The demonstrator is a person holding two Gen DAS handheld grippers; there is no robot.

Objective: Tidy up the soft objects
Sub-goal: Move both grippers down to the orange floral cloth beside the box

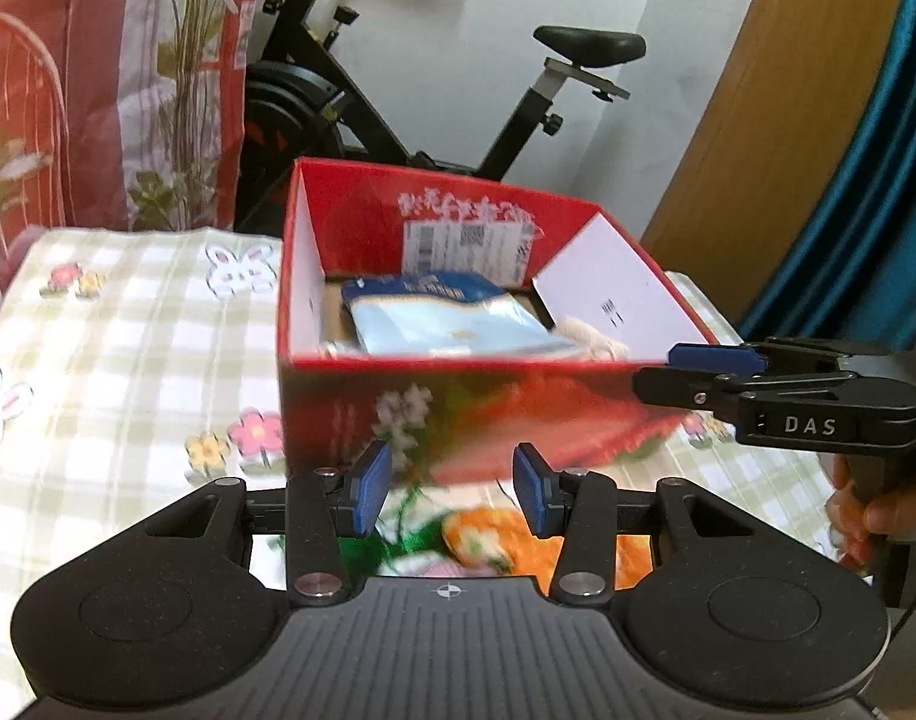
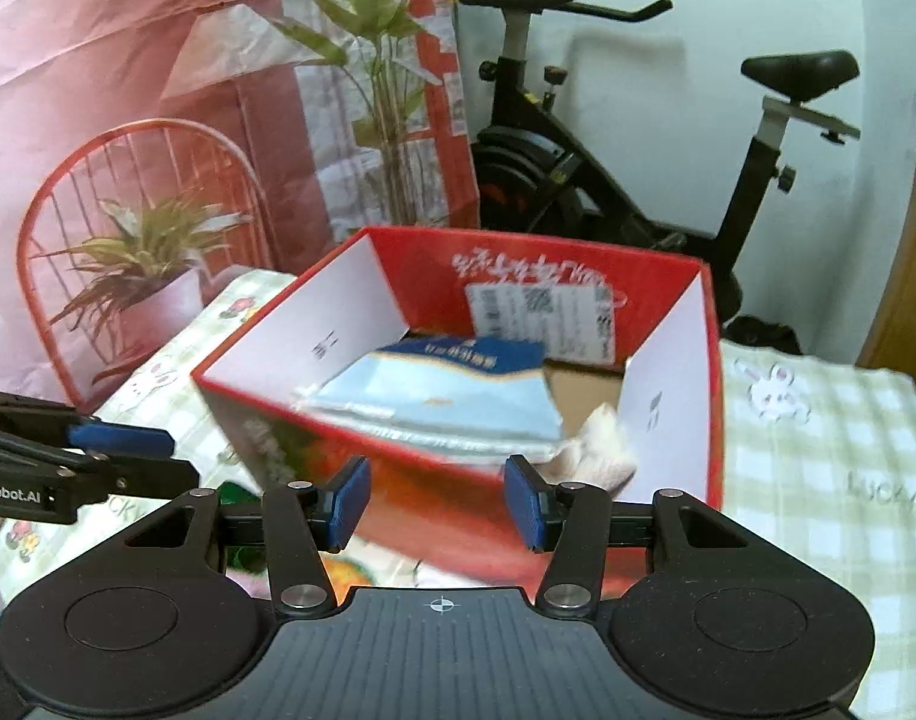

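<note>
A red open cardboard box [image 1: 458, 378] stands on the checked cloth; it also shows in the right wrist view [image 2: 706, 360]. Inside lie a light blue soft pack [image 1: 440, 315] [image 2: 452, 402] and a cream fluffy item [image 1: 589, 339] [image 2: 595, 444] at the box's right side. My left gripper [image 1: 452, 489] is open and empty in front of the box's near wall, above an orange and green soft item [image 1: 487, 540]. My right gripper [image 2: 437, 501] is open and empty at the box's near corner. It also shows from the side in the left wrist view [image 1: 673, 369], by the box's right corner.
A pale green checked cloth [image 1: 116, 336] [image 2: 817, 438] with rabbits and flowers covers the surface. A black exercise bike [image 1: 398, 90] [image 2: 637, 180] stands behind, by a red printed backdrop [image 2: 128, 120] and a wooden panel [image 1: 775, 120]. The left gripper shows at the right wrist view's left edge [image 2: 116, 450].
</note>
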